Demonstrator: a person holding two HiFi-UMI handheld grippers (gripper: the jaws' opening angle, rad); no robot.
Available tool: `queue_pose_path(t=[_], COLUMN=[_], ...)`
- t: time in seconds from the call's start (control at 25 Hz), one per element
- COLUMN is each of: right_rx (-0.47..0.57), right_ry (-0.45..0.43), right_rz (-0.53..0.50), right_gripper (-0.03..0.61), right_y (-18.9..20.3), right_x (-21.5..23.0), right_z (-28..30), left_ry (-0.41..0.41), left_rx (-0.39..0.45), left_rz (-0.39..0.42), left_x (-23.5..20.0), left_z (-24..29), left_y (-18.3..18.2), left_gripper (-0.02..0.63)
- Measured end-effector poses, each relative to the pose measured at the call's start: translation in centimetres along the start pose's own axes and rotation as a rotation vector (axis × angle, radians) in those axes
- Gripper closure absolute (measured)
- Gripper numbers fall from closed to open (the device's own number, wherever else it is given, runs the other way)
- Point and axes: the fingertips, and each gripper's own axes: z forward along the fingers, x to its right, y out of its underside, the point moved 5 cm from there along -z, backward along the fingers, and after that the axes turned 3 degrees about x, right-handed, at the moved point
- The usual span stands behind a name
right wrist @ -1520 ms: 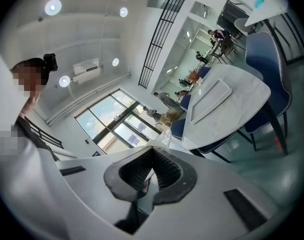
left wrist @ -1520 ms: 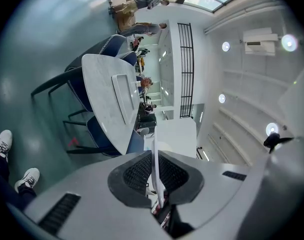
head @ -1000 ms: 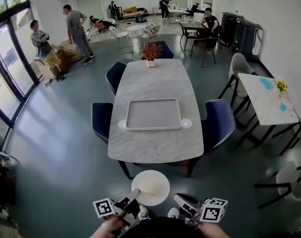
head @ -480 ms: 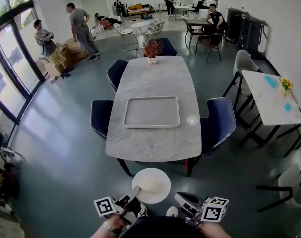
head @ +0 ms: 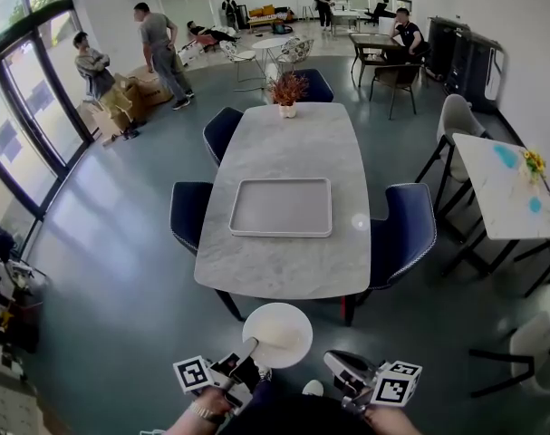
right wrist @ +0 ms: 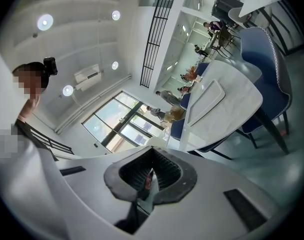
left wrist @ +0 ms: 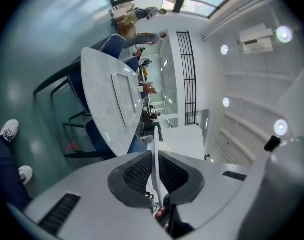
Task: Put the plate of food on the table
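In the head view my left gripper [head: 249, 350] is shut on the near rim of a round white plate [head: 279, 333] that carries a pale mound of food [head: 271, 339]. The plate hangs over the floor just short of the near edge of the grey marble table [head: 284, 265]. The left gripper view shows the plate [left wrist: 155, 154] edge-on, pinched in my left gripper [left wrist: 156, 176], with the table [left wrist: 99, 101] ahead. My right gripper [head: 334, 363] is beside the plate on its right, apart from it. In its own view my right gripper [right wrist: 148, 180] is shut with nothing in it.
A grey rectangular tray [head: 281, 207] lies mid-table and a flower pot [head: 287, 92] stands at the far end. Blue chairs [head: 405, 232] [head: 188, 216] flank the table. A white side table [head: 504, 187] stands at right. Several people [head: 162, 53] stand at the back left.
The table has come slightly nearer and shifted in the head view as the person moves forward. The plate stays pinched in my left gripper and the right one stays shut.
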Motion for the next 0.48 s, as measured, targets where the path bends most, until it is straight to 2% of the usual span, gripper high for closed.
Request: queue_pose_path(t=[0.48], right_rx=[0.046], right_ry=[0.054], right_rz=[0.004], right_gripper=[0.568], right_y=[-2.7], right_x=[1.9], right_z=[2.9], left_ry=[-0.004], left_rx=[-0.047], left_rz=[-0.001], left_x=[-0.8], left_z=[4.3], left_y=[-4.8], left_gripper=[0.586])
